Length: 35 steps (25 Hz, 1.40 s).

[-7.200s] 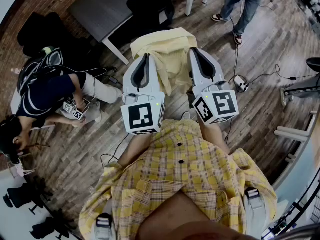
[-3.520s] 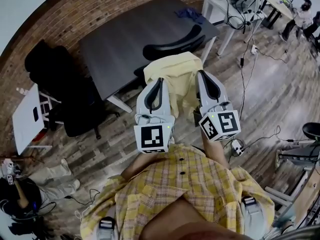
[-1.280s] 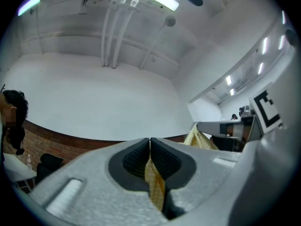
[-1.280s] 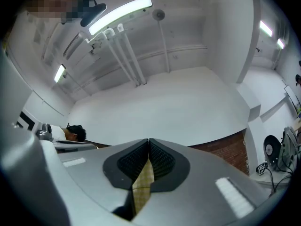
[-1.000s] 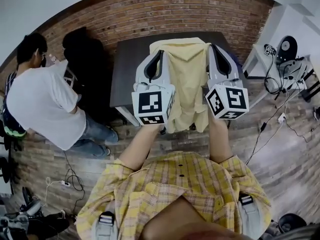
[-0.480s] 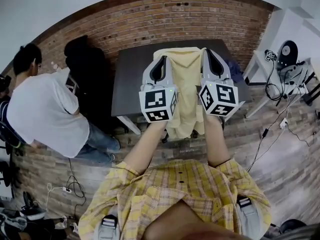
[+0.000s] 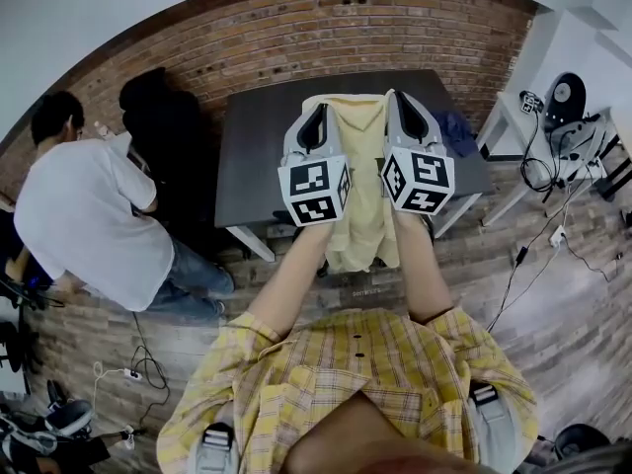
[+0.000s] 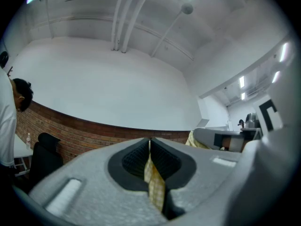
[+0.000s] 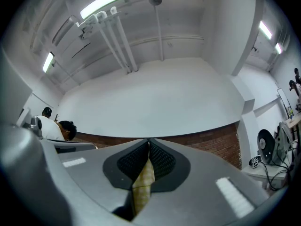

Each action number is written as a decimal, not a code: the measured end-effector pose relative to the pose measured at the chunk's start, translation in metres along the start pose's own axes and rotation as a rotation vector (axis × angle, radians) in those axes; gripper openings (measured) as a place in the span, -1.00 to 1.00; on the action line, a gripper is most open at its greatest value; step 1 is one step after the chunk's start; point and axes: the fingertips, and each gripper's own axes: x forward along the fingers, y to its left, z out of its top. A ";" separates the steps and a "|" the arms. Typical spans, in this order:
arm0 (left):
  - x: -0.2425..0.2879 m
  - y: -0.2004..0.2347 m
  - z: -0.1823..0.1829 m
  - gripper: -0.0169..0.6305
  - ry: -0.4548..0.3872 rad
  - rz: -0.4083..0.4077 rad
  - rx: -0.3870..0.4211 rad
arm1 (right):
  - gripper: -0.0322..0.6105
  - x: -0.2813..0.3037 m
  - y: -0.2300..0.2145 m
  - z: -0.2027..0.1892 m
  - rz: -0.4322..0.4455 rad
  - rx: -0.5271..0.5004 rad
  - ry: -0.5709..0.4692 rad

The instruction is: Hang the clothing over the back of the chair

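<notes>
Brick wall (image 7: 296, 18) and dark counter (image 7: 252, 146) form the background. Left hand-held gripper (image 7: 317, 115) and right hand-held gripper (image 7: 398, 104), raised side by side, each clamp the top edge of the pale yellow checked shirt (image 7: 363, 200), which hangs between them, in front of the counter.

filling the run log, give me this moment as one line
left gripper: shut on shirt | right gripper: shut on shirt | shirt: held up, hanging between them | hang: not yet done

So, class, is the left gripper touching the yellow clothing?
Touching. The left gripper view shows the left gripper with its jaws shut on a fold of the yellow clothing.
</notes>
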 end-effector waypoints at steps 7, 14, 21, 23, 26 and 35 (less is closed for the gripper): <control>0.013 0.005 -0.029 -0.91 0.053 0.016 -0.023 | -0.89 0.012 0.000 -0.024 -0.007 -0.014 0.031; 0.026 0.010 -0.052 -0.91 0.102 0.020 -0.048 | -0.90 0.020 -0.002 -0.044 -0.004 -0.011 0.069; 0.031 0.012 -0.068 -0.71 0.149 0.008 -0.084 | -0.90 0.017 -0.005 -0.059 0.000 0.009 0.099; 0.032 0.011 -0.068 -0.70 0.152 0.004 -0.079 | -0.90 0.018 -0.005 -0.062 -0.003 0.012 0.104; 0.030 0.009 -0.071 -0.70 0.161 -0.002 -0.075 | -0.90 0.017 -0.004 -0.065 -0.002 0.014 0.112; 0.021 0.006 -0.063 -0.70 0.142 -0.013 -0.070 | -0.89 0.009 0.001 -0.056 0.011 0.009 0.099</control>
